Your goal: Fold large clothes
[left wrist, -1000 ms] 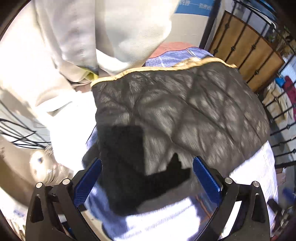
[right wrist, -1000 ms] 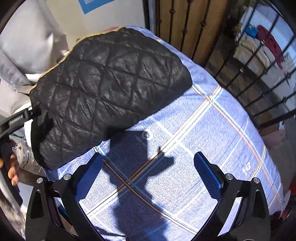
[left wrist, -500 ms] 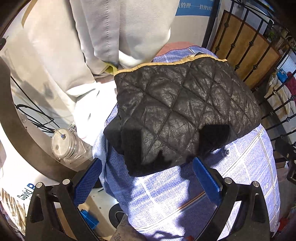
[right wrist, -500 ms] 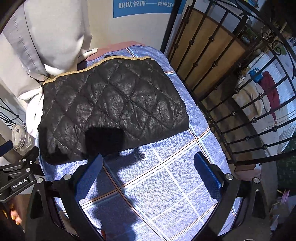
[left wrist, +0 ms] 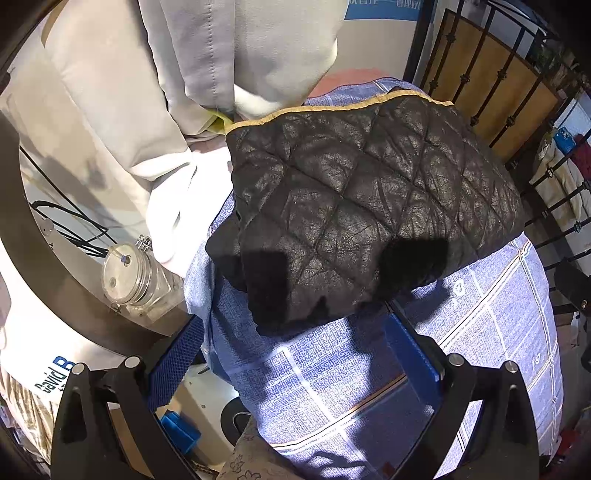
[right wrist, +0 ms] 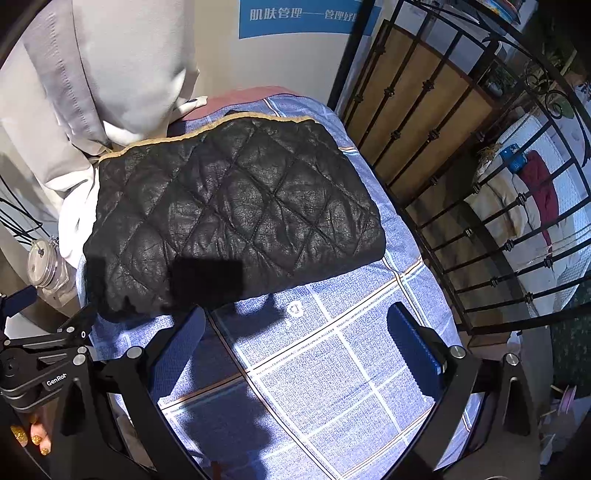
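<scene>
A black quilted jacket (left wrist: 369, 206) with a tan-trimmed far edge lies folded into a compact bundle on the far half of a blue checked cloth (left wrist: 369, 387). My left gripper (left wrist: 295, 354) hangs open above the near left edge of the cloth, short of the jacket, with nothing between its blue pads. In the right wrist view the same jacket (right wrist: 236, 218) fills the far half of the cloth (right wrist: 332, 369). My right gripper (right wrist: 295, 347) is open and empty over bare cloth in front of the jacket. The left gripper's black body (right wrist: 40, 362) shows at the lower left, with a person's fingers below it.
Pale curtains (left wrist: 207, 62) hang behind the surface. A clear glass jar (left wrist: 129, 273) stands at the left beside a white cloth (left wrist: 181, 206). A black metal railing with wooden panels (right wrist: 443, 155) runs along the right. A blue sign (right wrist: 303, 18) is on the back wall.
Both grippers have pulled back and up from the jacket, which now looks smaller and lies whole in view. Both stayed open; the jacket has not moved.
</scene>
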Available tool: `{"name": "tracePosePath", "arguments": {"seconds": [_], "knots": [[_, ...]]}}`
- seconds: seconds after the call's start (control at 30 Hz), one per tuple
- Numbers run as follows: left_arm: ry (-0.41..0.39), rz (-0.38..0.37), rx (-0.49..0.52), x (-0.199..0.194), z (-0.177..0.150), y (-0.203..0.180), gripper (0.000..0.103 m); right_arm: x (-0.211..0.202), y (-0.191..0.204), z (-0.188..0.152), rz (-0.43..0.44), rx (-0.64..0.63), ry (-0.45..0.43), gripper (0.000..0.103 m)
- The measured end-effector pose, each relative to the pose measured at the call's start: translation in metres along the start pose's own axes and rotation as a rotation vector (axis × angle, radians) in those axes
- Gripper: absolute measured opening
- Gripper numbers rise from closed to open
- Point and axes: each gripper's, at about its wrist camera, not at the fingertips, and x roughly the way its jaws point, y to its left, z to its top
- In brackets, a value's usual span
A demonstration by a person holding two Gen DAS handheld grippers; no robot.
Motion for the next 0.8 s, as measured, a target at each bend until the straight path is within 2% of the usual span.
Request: {"name": "tracePosePath", "arguments": {"seconds": [0.8], "knots": [[-0.015,-0.018,0.008,-0.0027,0.0035,-0.0035,0.097,0.0071,0.0087,0.0055,0.015,-0.036,0.006,0.097]]}}
